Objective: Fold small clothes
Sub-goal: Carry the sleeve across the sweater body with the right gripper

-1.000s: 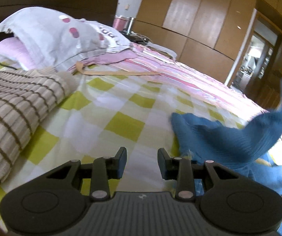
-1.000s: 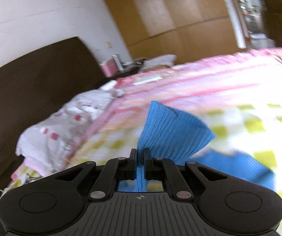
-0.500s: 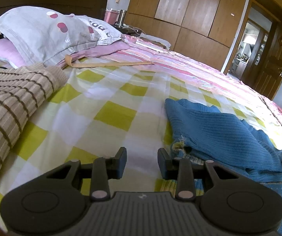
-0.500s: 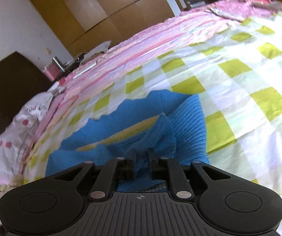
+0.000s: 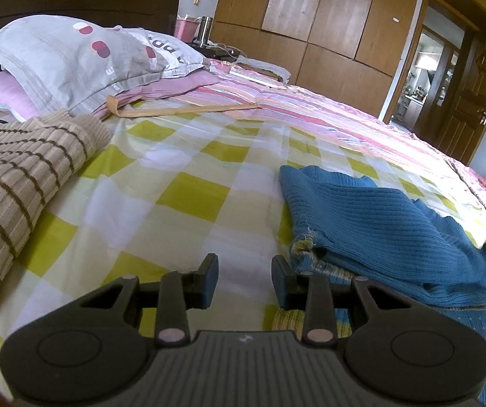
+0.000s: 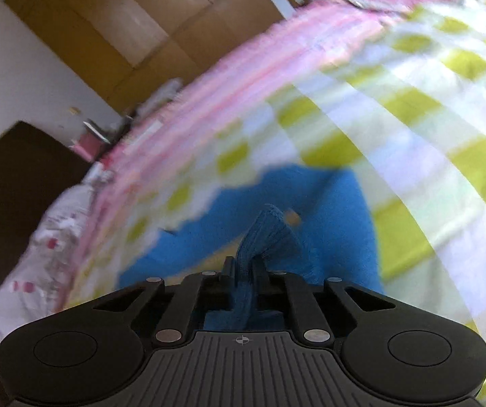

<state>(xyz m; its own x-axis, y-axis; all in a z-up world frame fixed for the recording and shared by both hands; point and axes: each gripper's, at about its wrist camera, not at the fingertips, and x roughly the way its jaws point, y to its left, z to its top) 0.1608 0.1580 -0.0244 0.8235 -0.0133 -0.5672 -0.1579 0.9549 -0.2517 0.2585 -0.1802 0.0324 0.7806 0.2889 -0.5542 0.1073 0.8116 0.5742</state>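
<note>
1. Garment: blue knit garment (image 5: 378,224) lying on the checked bed sheet (image 5: 192,196), right of centre in the left wrist view, upper layer laid over a yellow-striped layer at the near edge; one piece or two, not determinable.
2. Right claw (image 6: 243,268): closed on a raised ridge of the blue knit, fabric pinched between both pads, rest of the garment (image 6: 327,203) spread on the sheet beyond; view blurred.
3. Left claw (image 5: 244,271): open and empty, low over the sheet, right finger just beside the garment's near left corner, not touching it.
4. Step in hand, as judged: laying a fold across the garment with the right claw.
5. For a clean fold:
   - keep the pinch low and draw the fabric flat before letting go;
   - pin the near left corner with the left claw to stop the lower layer from sliding;
   - line up the edges before release.
6. Count:
   - claws, two;
   - blue garments, one;
   - beige striped knit (image 5: 16,169), one, far left;
   - pillows, two, grey pillow (image 5: 73,54) on pink pillow (image 5: 2,95);
   - tan strap (image 5: 182,111), one.
</note>
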